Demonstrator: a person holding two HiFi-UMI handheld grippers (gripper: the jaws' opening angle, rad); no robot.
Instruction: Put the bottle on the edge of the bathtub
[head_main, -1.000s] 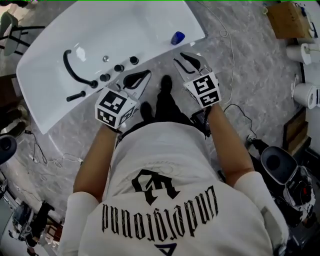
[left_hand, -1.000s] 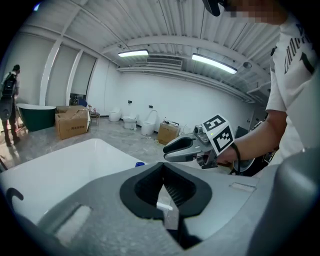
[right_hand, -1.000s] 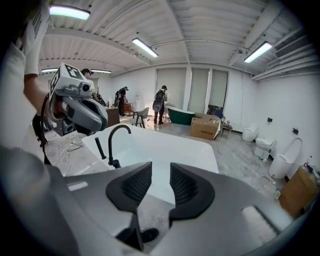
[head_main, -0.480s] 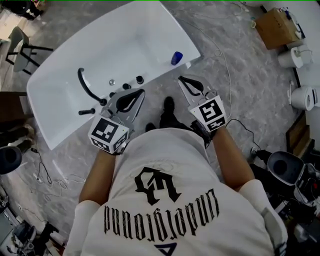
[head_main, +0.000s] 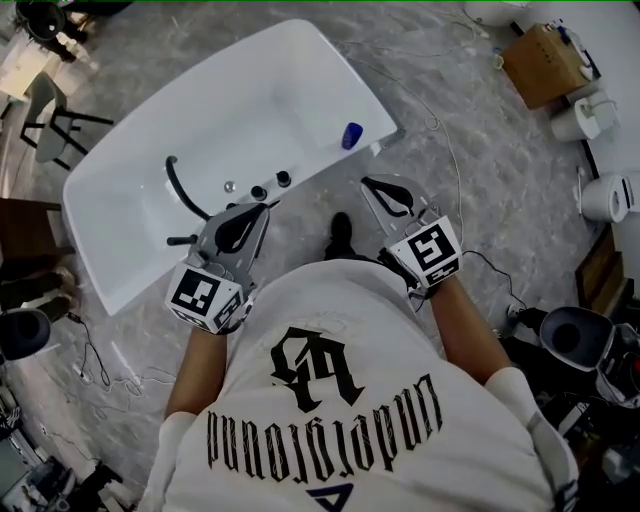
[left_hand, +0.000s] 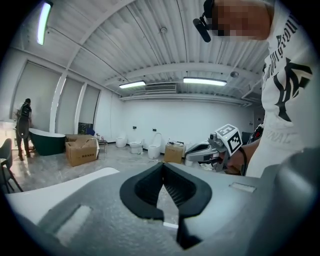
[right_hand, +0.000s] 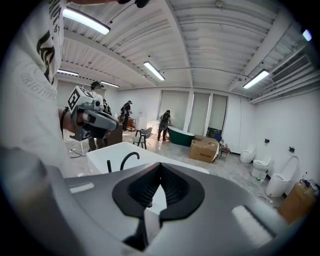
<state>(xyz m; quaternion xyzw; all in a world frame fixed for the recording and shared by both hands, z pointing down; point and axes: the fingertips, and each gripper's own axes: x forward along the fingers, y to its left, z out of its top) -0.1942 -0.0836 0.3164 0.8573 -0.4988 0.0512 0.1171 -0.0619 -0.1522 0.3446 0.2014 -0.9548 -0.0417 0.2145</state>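
A small blue bottle (head_main: 350, 135) stands on the near rim of the white bathtub (head_main: 120, 285), close to its right corner. Neither gripper touches it. My right gripper (head_main: 368, 183) hangs over the floor below and slightly right of the bottle, its jaws shut with nothing between them (right_hand: 160, 164). My left gripper (head_main: 262, 207) is at the tub's near rim, beside the black faucet (head_main: 181, 187) and knobs (head_main: 271, 185). Its jaws are also shut and empty (left_hand: 163, 165). The right gripper view shows the tub (right_hand: 107, 152) and faucet (right_hand: 128, 159) ahead.
The person's black shoes (head_main: 340, 232) stand on the marble floor between the grippers. A cardboard box (head_main: 545, 60) and white toilets (head_main: 605, 195) line the right side. A chair (head_main: 50, 120) stands at left. Cables trail across the floor (head_main: 455, 160). People stand far off (right_hand: 164, 125).
Both grippers have drawn back from the tub toward the body. The right jaws went from open to shut. The bottle stays on the rim.
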